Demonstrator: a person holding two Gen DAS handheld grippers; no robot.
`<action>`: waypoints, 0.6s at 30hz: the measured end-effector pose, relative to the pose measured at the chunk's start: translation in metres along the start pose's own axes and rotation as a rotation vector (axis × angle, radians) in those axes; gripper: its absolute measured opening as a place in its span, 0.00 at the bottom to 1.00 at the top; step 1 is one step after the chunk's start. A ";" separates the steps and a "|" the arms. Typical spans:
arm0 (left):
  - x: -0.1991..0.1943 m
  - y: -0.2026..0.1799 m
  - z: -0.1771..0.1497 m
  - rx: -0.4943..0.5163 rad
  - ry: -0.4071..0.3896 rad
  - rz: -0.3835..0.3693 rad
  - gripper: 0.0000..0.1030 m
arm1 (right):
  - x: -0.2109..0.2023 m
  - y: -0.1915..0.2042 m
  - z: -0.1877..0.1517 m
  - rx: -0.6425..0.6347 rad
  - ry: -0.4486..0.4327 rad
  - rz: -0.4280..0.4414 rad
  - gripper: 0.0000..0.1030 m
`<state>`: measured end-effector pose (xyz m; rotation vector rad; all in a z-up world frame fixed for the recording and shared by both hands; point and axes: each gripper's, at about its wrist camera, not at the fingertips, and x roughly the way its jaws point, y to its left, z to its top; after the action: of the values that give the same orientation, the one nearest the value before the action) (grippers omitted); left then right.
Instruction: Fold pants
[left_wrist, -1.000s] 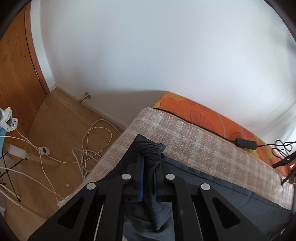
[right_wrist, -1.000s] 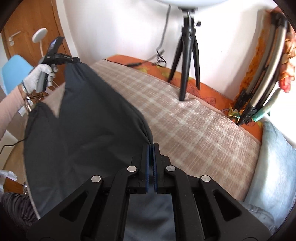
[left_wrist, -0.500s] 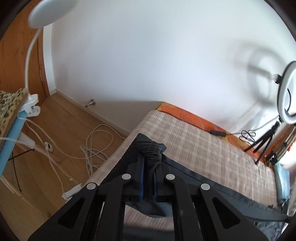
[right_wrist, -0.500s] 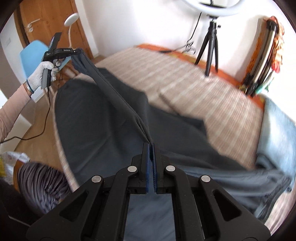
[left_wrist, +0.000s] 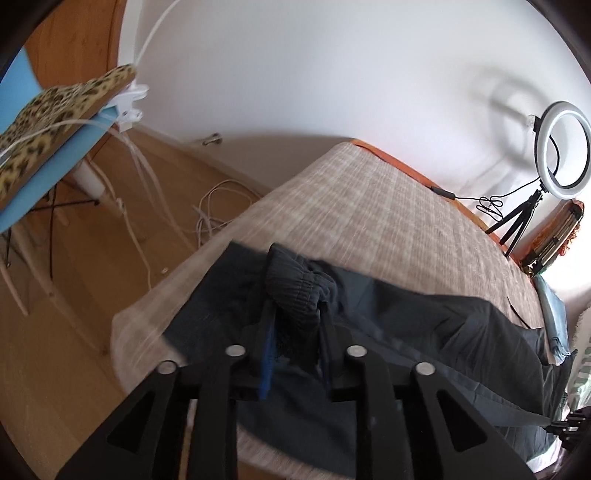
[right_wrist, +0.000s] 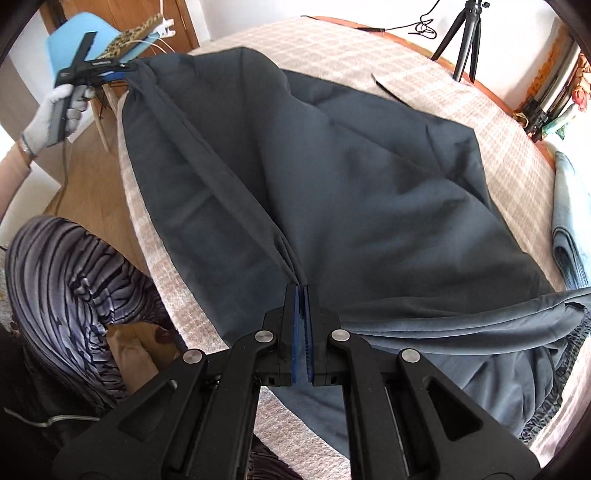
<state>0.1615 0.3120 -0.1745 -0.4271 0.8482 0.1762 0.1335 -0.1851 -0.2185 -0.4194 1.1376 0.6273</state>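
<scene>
Both grippers, left gripper (left_wrist: 295, 314) and right gripper (right_wrist: 303, 295), pinch the pants (right_wrist: 369, 184) tight, stretching an edge flat over the bed (right_wrist: 498, 129).

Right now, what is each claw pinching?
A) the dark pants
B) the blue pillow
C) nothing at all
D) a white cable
A: the left claw is shut on a bunched, ribbed bit of the dark pants, and the right claw is shut on a fold of the same cloth, which hangs between them over the checked bedspread.
</scene>
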 end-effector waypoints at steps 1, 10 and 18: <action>-0.002 0.007 -0.002 -0.023 0.019 0.005 0.42 | 0.001 0.000 -0.001 -0.001 0.004 -0.004 0.04; -0.029 0.051 -0.023 -0.179 0.070 -0.057 0.53 | -0.005 0.013 -0.008 -0.042 0.033 -0.024 0.04; -0.034 0.042 -0.031 -0.259 0.065 -0.154 0.53 | -0.012 0.021 -0.005 -0.101 0.103 -0.026 0.09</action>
<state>0.1043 0.3371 -0.1796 -0.7418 0.8551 0.1304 0.1124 -0.1750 -0.2095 -0.5573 1.1994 0.6485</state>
